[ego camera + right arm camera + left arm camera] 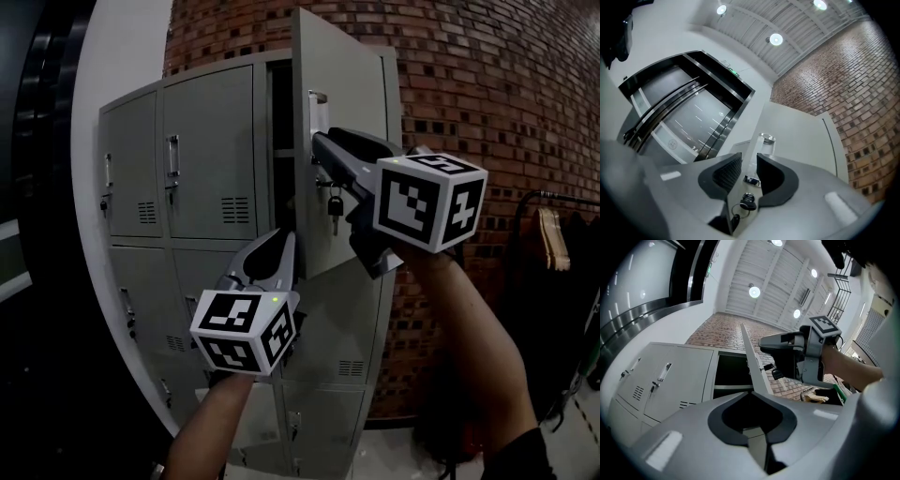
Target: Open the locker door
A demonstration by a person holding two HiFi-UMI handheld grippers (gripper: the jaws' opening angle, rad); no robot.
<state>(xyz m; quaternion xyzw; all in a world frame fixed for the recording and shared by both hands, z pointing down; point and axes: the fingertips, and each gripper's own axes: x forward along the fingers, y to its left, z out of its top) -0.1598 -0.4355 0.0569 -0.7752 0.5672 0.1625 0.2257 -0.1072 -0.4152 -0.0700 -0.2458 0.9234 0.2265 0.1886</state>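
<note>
Already the locker door [349, 103] stands swung out, its handle edge clear of the frame, with the dark compartment [281, 122] exposed. The right gripper [319, 150] clamps the door's handle [317, 111] above the key [334, 216]. The left gripper [283, 239], jaws closed and empty, hangs near the door's lower edge.

Place: large indoor public hall, at its locker corner.
Lockers: bank of grey metal lockers [206, 159] with keyed doors, standing at the far wall.
Wall: brick wall [487, 94] behind and to the right.
Left: escalator [670, 112] rising.
Ceiling: high, white, slatted, with round lights [776, 39].
Far right: clothes rack [553, 234] with hangers.
</note>
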